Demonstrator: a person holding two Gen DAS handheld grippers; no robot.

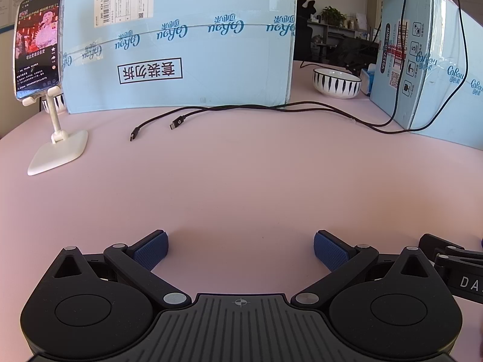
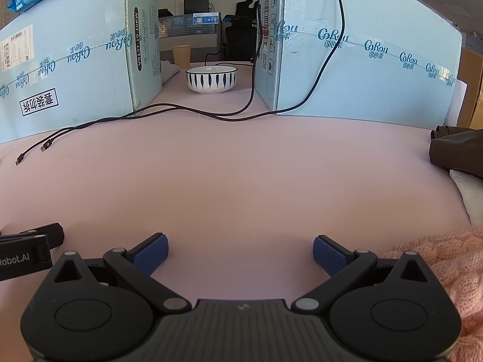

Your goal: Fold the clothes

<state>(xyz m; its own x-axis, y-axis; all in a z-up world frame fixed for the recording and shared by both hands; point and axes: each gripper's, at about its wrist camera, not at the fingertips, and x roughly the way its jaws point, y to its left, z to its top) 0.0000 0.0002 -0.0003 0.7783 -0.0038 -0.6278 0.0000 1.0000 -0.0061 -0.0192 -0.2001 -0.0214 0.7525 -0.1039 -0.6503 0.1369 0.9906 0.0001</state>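
Resting low over the pink table (image 1: 241,166), left gripper (image 1: 240,252) and right gripper (image 2: 240,253) stood wide and empty; a pink knit garment (image 2: 446,271) lay beside the right, within reach.

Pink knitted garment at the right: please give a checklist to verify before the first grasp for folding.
1. Left tongs open and hold nothing: ok.
2. Right tongs open and hold nothing: ok.
3. Pink knitted garment in view: ok, at the right edge only.
4. Garment lies flat: cannot tell, mostly out of frame.
5. Folding area on the pink table free: ok.
6. Black cables away from the tongs: ok.
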